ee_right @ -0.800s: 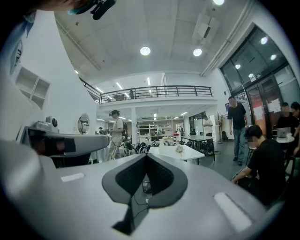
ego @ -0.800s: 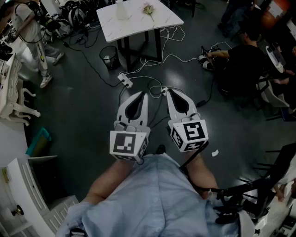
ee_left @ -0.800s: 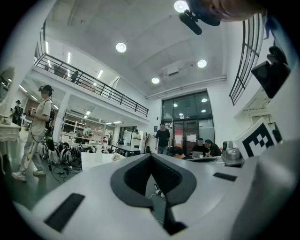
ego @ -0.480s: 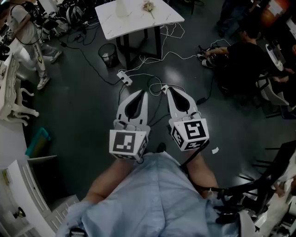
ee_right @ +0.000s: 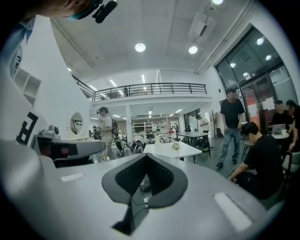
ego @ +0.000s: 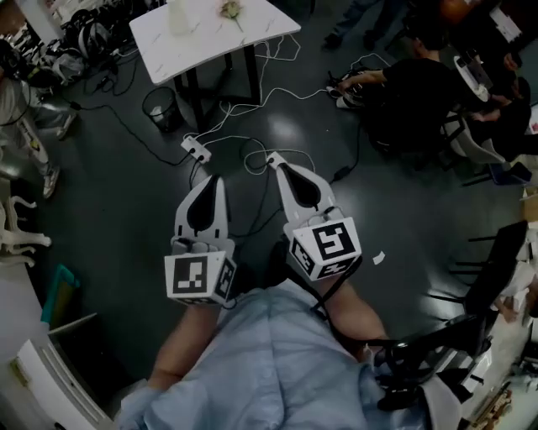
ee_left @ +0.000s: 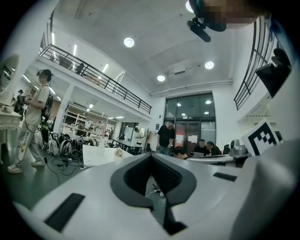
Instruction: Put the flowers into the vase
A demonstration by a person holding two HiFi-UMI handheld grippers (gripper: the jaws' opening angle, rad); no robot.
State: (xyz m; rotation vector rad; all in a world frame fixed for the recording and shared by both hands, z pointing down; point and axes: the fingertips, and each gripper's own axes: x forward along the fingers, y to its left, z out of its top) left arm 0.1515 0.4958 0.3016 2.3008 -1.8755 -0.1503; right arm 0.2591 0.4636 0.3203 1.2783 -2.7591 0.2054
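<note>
A white marble-look table [ego: 210, 38] stands far ahead at the top of the head view. On it are a pale vase [ego: 178, 17] and a flower [ego: 229, 10] that lies flat to the vase's right. My left gripper [ego: 212, 178] and right gripper [ego: 273, 158] are held side by side over the dark floor, well short of the table and pointing toward it. Both are shut with nothing between the fingers. In the left gripper view the table [ee_left: 101, 155], vase [ee_left: 101, 143] and flower [ee_left: 118, 152] appear small beyond the left gripper [ee_left: 151, 154]. In the right gripper view the right gripper [ee_right: 146, 154] points at the table [ee_right: 171, 151] and flower [ee_right: 176, 146].
A black waste bin [ego: 160, 107] stands beside the table legs. A power strip [ego: 195, 148] and white cables [ego: 252, 155] lie on the floor between me and the table. A seated person [ego: 420, 92] is at the right, a standing person [ee_left: 35, 122] at the left.
The head view has swung, so the table and both grippers sit further left in the picture. The grippers stay shut and side by side.
</note>
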